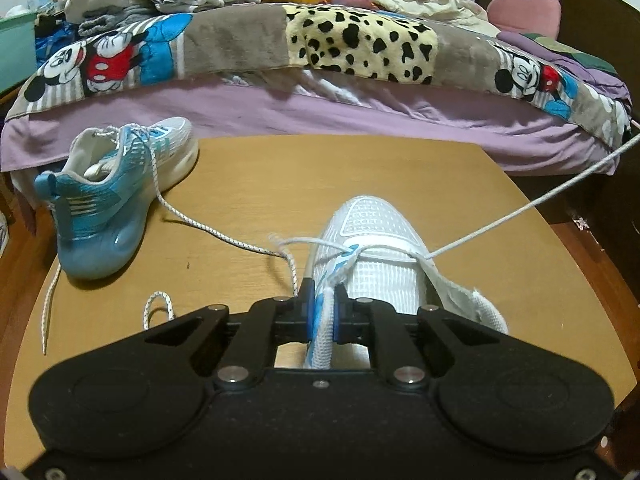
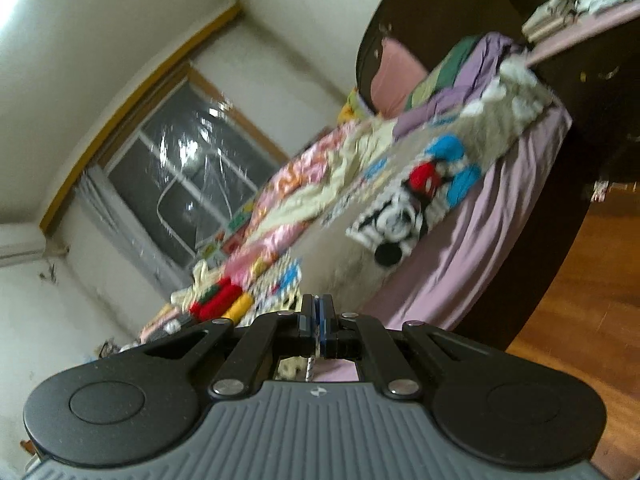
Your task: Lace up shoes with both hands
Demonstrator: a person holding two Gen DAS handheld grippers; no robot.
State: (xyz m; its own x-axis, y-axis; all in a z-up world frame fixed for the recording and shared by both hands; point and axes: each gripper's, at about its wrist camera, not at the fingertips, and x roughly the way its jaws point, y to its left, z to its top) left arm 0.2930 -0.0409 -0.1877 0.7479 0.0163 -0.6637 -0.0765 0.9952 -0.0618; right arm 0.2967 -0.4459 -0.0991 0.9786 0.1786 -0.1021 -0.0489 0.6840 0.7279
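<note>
A white mesh shoe (image 1: 372, 236) lies on the round wooden table (image 1: 248, 184) with its toe pointing away from me. My left gripper (image 1: 324, 300) is shut on the white-and-blue eyelet edge (image 1: 323, 332) on the shoe's left side. A white lace (image 1: 520, 210) runs taut from an eyelet on the shoe's right side up and off the right edge of the view. Another loop of lace (image 1: 288, 246) hangs loose to the left of the shoe. In the right wrist view my right gripper (image 2: 317, 314) is shut on a thin speckled lace (image 2: 310, 368), and it points out over the bed.
A blue and white shoe (image 1: 116, 196) stands at the table's back left, its loose speckled laces (image 1: 208, 226) trailing across the tabletop. Behind the table is a bed (image 1: 320, 120) piled with clothes and blankets. A dark headboard (image 2: 440, 20) and wooden floor (image 2: 580, 300) lie to the right.
</note>
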